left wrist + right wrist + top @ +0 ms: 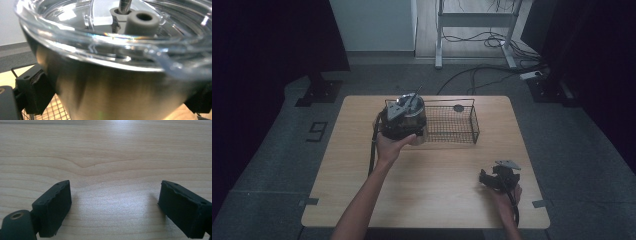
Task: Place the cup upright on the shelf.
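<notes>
Steel tumbler [112, 85] — clear-lidded — over wire basket [452, 122].

**Steel cup clamped between the jaws**

A shiny steel cup [110, 92] with a clear lid [82, 47] sits close to the camera, the left gripper [112, 100] clamped on its sides. A grey spout [142, 21] and metal straw [124, 5] rise from the lid. Wire basket [53, 110] mesh shows below.

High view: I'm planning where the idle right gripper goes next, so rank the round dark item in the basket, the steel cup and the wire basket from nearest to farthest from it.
1. wire basket, up-left of the right gripper; its near right corner is closest.
2. round dark item, at the basket's back.
3. steel cup, at the basket's left end, in the left gripper.
</notes>
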